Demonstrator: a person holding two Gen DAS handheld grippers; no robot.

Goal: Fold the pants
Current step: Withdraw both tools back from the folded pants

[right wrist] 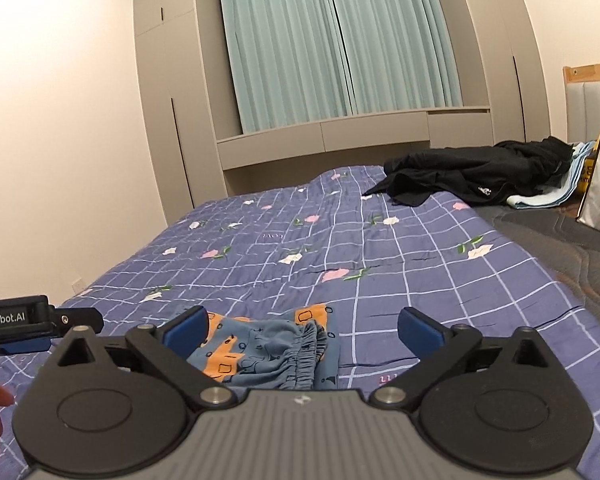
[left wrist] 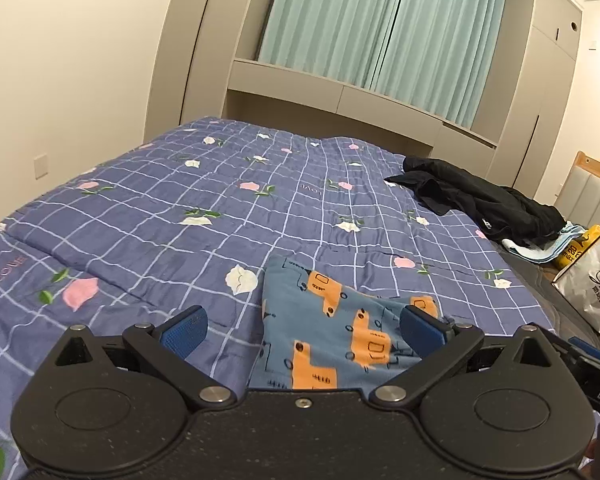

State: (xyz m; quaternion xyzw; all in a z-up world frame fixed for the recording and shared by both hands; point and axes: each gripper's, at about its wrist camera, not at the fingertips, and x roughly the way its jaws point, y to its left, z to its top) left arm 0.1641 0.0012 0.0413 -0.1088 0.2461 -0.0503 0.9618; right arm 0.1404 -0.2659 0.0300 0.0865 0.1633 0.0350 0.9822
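Observation:
The blue pants (left wrist: 332, 336) with orange truck prints lie on the purple checked quilt (left wrist: 180, 208) at the near edge of the bed. My left gripper (left wrist: 302, 330) is open, with the pants between and under its fingers. In the right wrist view the pants (right wrist: 260, 352) are bunched, with the gathered elastic waistband (right wrist: 308, 356) facing me. My right gripper (right wrist: 302, 330) is open just above them, holding nothing. The left gripper's body (right wrist: 28, 324) shows at the left edge of the right wrist view.
A pile of black clothes (left wrist: 484, 200) lies at the far right of the bed on a light blue cloth (right wrist: 556, 192). A white shopping bag (left wrist: 596, 280) stands at the right edge. Cabinets and green curtains (right wrist: 332, 40) stand beyond the bed.

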